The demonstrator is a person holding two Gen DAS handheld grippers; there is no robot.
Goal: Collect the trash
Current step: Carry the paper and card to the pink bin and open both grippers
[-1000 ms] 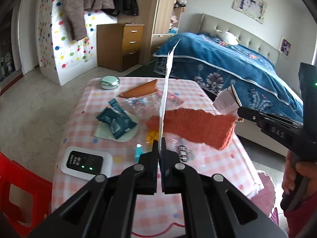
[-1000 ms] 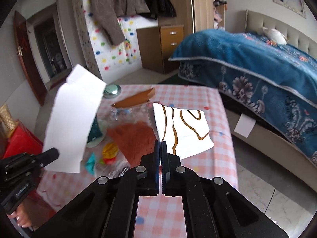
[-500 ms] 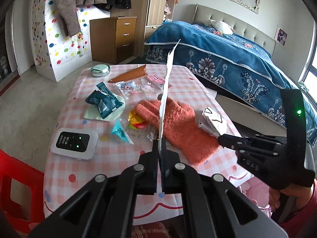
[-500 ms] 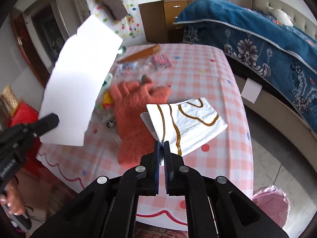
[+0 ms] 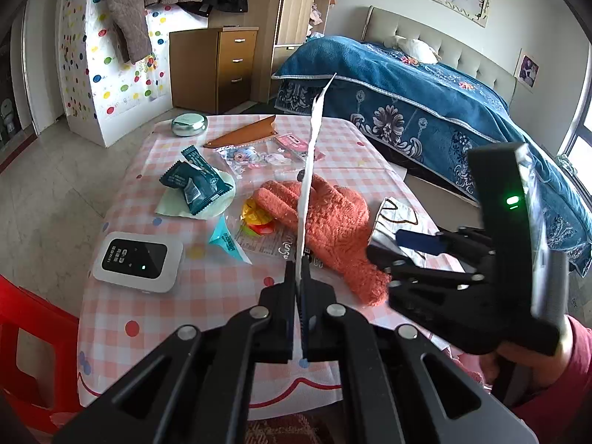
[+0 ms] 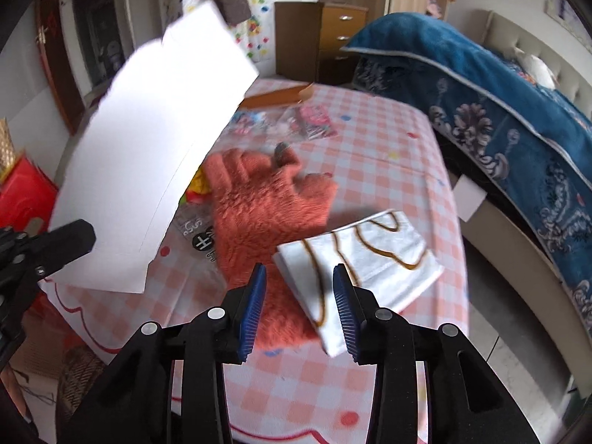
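Note:
My left gripper (image 5: 299, 262) is shut on the lower edge of a white paper sheet (image 5: 312, 155), which stands upright and edge-on in the left wrist view. The right wrist view shows the same sheet (image 6: 159, 148) broadside at the left, above that gripper's tip (image 6: 74, 236). My right gripper (image 6: 299, 277) is opening. A folded white napkin with brown lines (image 6: 370, 251) lies between and beyond its blue pads, which do not press on it. The napkin (image 5: 396, 214) rests by the table's right edge, partly on an orange glove (image 6: 259, 203).
The table has a pink checked cloth (image 5: 207, 296). On it lie teal wrappers (image 5: 196, 181), a white device (image 5: 138, 261), clear packets and a round tin (image 5: 188, 125). A red chair (image 5: 22, 333) stands at the left and a blue-covered bed (image 5: 425, 111) at the right.
My right gripper came down to the table's near right edge, and its jaws parted off the napkin. The left gripper stays shut on the paper.

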